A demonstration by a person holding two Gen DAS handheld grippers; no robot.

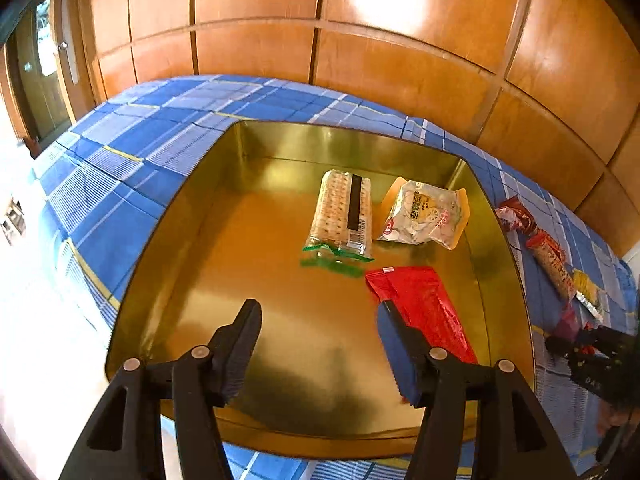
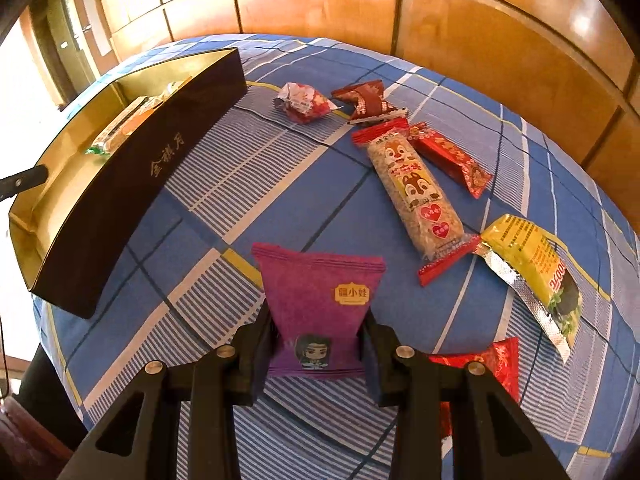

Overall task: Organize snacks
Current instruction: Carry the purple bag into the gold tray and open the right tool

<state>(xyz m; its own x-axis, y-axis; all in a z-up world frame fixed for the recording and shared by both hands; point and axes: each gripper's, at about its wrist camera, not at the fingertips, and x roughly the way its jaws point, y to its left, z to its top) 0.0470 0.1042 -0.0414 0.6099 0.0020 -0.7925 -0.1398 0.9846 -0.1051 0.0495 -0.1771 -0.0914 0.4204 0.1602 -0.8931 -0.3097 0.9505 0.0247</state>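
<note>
My left gripper [image 1: 318, 312] hangs open over the gold tin box [image 1: 224, 280], with nothing between its fingers. A red packet [image 1: 424, 304] lies on the box floor just outside the right finger. Further in lie a cracker pack [image 1: 342, 212] and a white and yellow packet [image 1: 424, 216]. My right gripper [image 2: 318, 320] is shut on the lower part of a purple snack packet [image 2: 320, 284], just above the blue checked cloth [image 2: 224, 184]. The box's dark outer wall [image 2: 132, 184] stands to the left of it.
Loose snacks lie on the cloth right of the box: a long cereal bar [image 2: 416, 188], a yellow packet [image 2: 532, 272], a red packet [image 2: 452, 156], a dark red one [image 2: 368, 102], a white and red one [image 2: 304, 104]. Another red packet [image 2: 492, 368] lies by my right finger. Wooden panels [image 1: 400, 60] stand behind.
</note>
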